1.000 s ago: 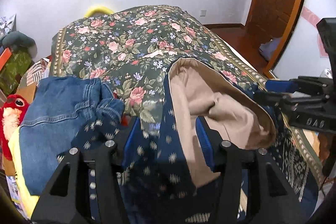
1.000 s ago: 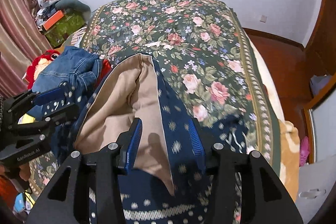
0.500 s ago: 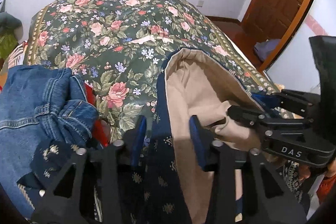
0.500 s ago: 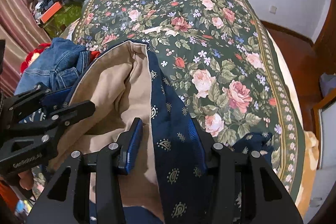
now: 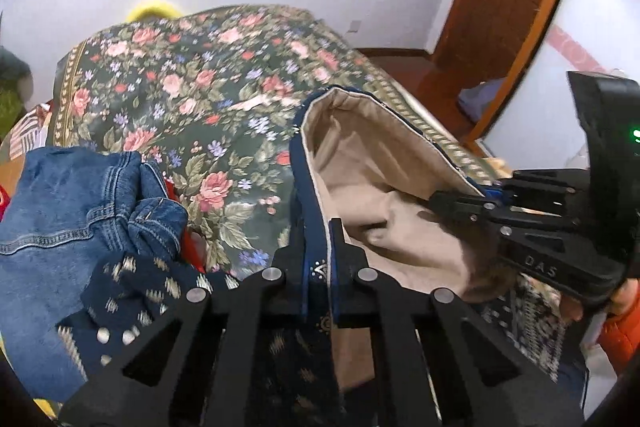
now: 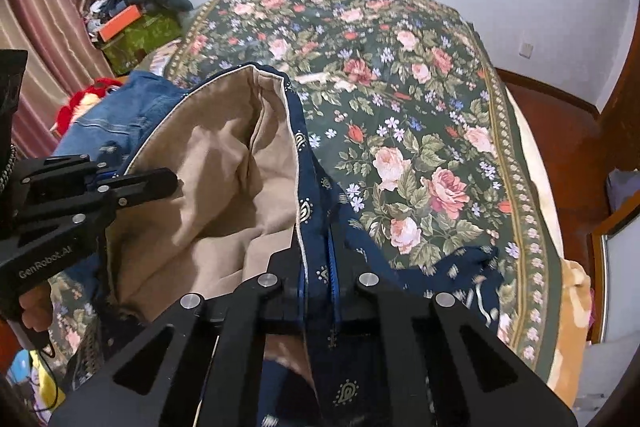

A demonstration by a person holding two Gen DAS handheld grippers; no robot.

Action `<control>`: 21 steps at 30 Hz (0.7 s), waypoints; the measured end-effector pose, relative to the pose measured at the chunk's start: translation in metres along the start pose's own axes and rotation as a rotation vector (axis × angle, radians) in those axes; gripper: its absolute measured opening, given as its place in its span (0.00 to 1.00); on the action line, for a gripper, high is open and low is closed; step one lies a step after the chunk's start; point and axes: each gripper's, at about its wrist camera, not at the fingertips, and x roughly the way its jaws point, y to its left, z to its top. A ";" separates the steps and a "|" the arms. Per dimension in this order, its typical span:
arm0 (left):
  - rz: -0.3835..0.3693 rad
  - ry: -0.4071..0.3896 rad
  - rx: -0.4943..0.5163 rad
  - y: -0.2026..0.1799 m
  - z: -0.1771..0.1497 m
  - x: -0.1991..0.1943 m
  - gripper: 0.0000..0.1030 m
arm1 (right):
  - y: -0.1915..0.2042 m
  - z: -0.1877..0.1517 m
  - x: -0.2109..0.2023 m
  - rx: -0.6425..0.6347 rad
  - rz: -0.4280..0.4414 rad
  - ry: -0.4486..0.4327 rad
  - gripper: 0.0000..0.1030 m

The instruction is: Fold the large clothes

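Navy garment [image 6: 320,187] at bed's [image 6: 440,87] near edge, hem pinched by left gripper [image 5: 318,251] and right gripper [image 6: 320,259]; next, lift and fold it.

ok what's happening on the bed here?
A person is working a navy patterned garment with a tan lining on a floral bedspread. The left gripper and right gripper each have their jaws shut on the navy edge, one on either side of the opened lining. A denim piece lies bunched beside it. No fold made yet.
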 end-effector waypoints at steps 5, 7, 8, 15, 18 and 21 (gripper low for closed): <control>-0.035 0.004 0.029 -0.014 -0.021 -0.030 0.06 | 0.016 -0.015 -0.034 -0.031 0.021 -0.024 0.08; -0.052 0.010 0.029 -0.018 -0.030 -0.038 0.06 | 0.018 -0.022 -0.041 -0.031 0.032 -0.022 0.08; -0.063 0.013 0.026 -0.020 -0.036 -0.043 0.06 | 0.020 -0.027 -0.047 -0.032 0.032 -0.022 0.08; -0.115 0.042 0.026 -0.033 -0.074 -0.064 0.06 | 0.031 -0.063 -0.067 -0.031 0.044 -0.003 0.08; -0.131 0.062 0.010 -0.037 -0.095 -0.068 0.06 | 0.028 -0.084 -0.069 0.022 0.071 0.012 0.08; -0.140 0.084 0.005 -0.041 -0.115 -0.070 0.06 | 0.023 -0.104 -0.069 0.067 0.087 0.035 0.08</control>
